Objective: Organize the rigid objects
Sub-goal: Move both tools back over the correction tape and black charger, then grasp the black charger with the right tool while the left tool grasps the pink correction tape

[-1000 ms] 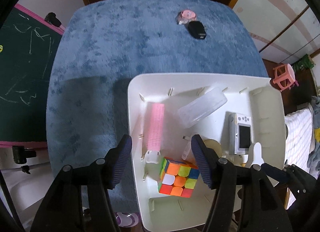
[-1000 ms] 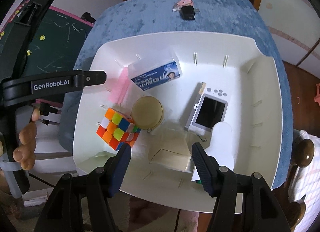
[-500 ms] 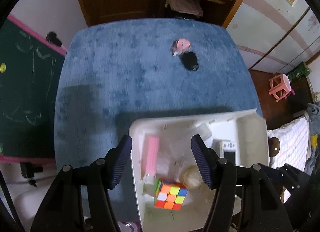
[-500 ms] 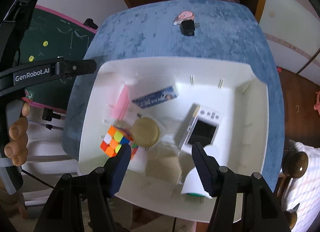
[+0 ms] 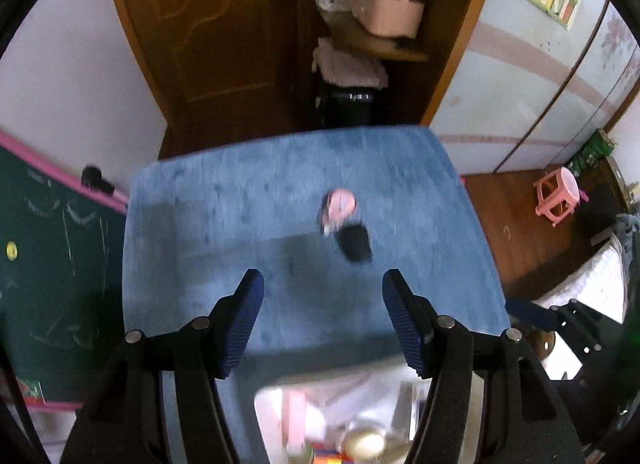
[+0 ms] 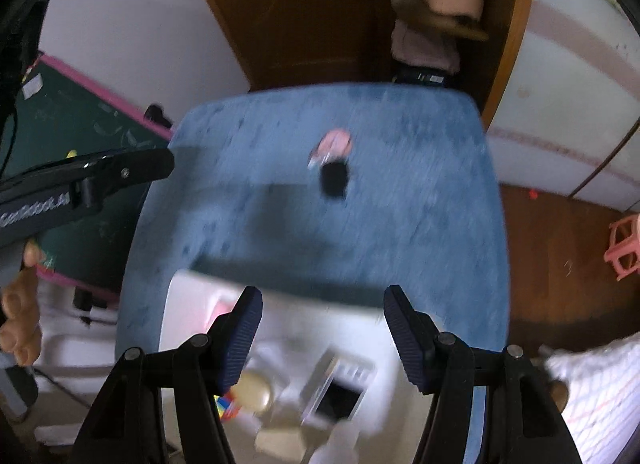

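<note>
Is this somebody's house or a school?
Most likely a home, perhaps a room a child uses. A carved brown wooden door stands behind the blue fuzzy table cover, with a small pink plastic stool on the wood floor and a pink-framed green chalkboard beside it.

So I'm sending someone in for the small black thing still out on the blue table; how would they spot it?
Start at the blue table in front of the wooden door. Beyond the white tray, two small things lie close together on the cloth. Take the dark, blocky black one, nearer the tray, not the round pink one.
</note>
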Demonstrator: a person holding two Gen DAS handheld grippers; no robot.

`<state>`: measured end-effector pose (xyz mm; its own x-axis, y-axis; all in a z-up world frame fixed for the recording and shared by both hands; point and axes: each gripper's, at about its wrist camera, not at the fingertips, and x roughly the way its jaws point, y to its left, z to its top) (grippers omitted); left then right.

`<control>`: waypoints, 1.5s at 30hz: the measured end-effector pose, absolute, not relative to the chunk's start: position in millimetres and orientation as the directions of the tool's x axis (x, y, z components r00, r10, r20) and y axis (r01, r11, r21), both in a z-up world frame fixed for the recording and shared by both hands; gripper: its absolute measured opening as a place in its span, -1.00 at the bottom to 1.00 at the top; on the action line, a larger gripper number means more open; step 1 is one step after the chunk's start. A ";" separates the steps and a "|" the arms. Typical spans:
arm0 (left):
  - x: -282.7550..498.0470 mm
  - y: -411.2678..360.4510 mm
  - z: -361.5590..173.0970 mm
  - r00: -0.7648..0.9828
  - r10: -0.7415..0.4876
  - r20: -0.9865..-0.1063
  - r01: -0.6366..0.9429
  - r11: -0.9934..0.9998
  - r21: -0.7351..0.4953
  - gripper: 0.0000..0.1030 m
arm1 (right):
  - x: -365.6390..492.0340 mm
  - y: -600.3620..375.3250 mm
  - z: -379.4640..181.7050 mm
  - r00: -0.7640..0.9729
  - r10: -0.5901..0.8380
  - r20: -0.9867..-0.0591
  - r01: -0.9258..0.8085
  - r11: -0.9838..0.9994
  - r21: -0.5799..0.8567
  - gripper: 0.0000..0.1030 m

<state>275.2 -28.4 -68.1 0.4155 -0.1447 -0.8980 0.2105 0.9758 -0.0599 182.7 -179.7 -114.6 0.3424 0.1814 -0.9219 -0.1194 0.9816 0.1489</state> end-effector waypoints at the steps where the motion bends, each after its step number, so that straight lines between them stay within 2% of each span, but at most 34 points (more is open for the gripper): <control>1: 284.4 -30.2 -67.7 0.428 -0.136 -0.893 0.203 0.978 -0.051 0.28 | 195.8 -181.3 -115.1 0.352 0.179 -0.919 -0.110 0.983 0.149 0.24; 6: 325.1 -32.4 -85.1 0.459 -0.109 -0.882 0.159 0.987 -0.039 0.37 | 242.4 -183.7 -134.1 0.363 0.188 -0.912 -0.085 0.982 0.169 0.24; 12: 358.7 -30.1 -123.7 0.438 -0.076 -0.896 0.111 0.993 -0.030 0.37 | 291.6 -178.4 -192.0 0.281 0.224 -0.933 -0.042 0.974 0.221 0.24; 20: 389.9 -11.4 -173.7 0.361 -0.050 -0.931 -0.002 0.999 -0.054 0.37 | 327.7 -159.3 -266.6 0.171 0.199 -0.965 0.012 0.979 0.204 0.24; 32: 408.4 -10.0 -199.6 0.330 -0.056 -0.942 -0.018 0.998 -0.066 0.36 | 343.3 -133.3 -307.3 0.119 0.153 -0.981 0.022 0.987 0.157 0.24; 34: 412.3 -12.3 -202.7 0.327 -0.058 -0.943 -0.014 0.998 -0.066 0.36 | 345.9 -130.7 -307.1 0.129 0.145 -0.981 0.021 0.989 0.149 0.18; 36: 414.9 -14.9 -205.3 0.325 -0.056 -0.944 -0.015 0.998 -0.064 0.36 | 351.1 -125.9 -308.1 0.137 0.115 -0.984 0.017 0.993 0.118 -0.16; 37: 416.8 -16.8 -207.1 0.322 -0.061 -0.945 -0.011 0.998 -0.069 0.37 | 352.0 -125.8 -308.0 0.140 0.098 -0.985 0.017 0.995 0.101 -0.23; 45: 428.2 -34.8 -225.2 0.300 -0.079 -0.951 0.023 0.997 -0.075 0.37 | 341.2 -154.9 -301.4 0.139 0.190 -0.972 0.051 0.979 0.199 -0.24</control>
